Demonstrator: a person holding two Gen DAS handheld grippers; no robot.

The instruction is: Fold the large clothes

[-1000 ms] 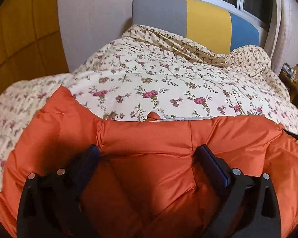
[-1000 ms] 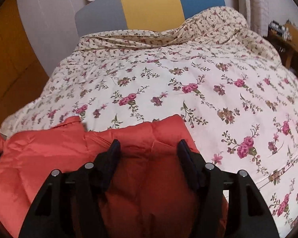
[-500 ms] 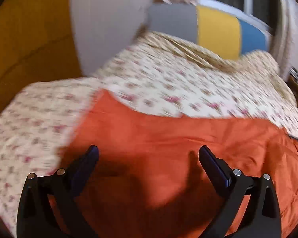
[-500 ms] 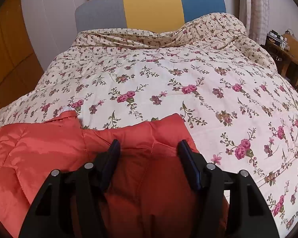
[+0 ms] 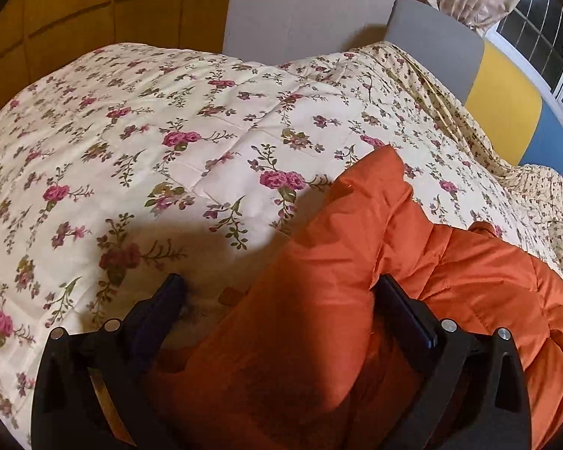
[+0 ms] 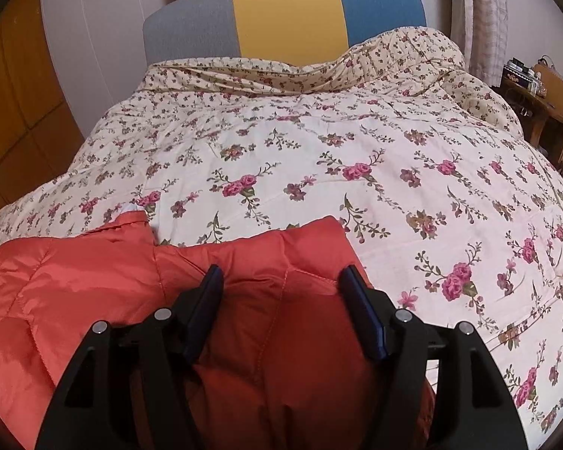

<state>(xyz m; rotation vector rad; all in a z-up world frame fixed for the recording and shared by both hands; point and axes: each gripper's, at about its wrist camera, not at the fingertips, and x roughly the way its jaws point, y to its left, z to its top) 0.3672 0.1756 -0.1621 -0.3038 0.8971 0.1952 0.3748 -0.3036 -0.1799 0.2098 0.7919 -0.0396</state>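
Note:
An orange quilted puffer jacket (image 5: pixel 356 270) lies on the floral bedspread (image 5: pixel 169 142). In the left wrist view my left gripper (image 5: pixel 281 288) is open; the jacket's left edge bulges between its jaws, against the right finger (image 5: pixel 401 307). In the right wrist view the jacket (image 6: pixel 94 281) fills the lower left. My right gripper (image 6: pixel 281 277) is open, with a puffy fold of the jacket between its fingers; whether the fingers touch the fabric is unclear.
The floral bedspread (image 6: pixel 356 150) covers the whole bed. A grey, yellow and blue headboard (image 6: pixel 281 11) stands at the far end. A yellow wardrobe (image 5: pixel 94 7) is on the left and a wooden side table (image 6: pixel 544 101) on the right.
My left gripper has swung to the left, from over the middle of the jacket to its left edge. My right gripper has stayed almost still over the jacket's right part.

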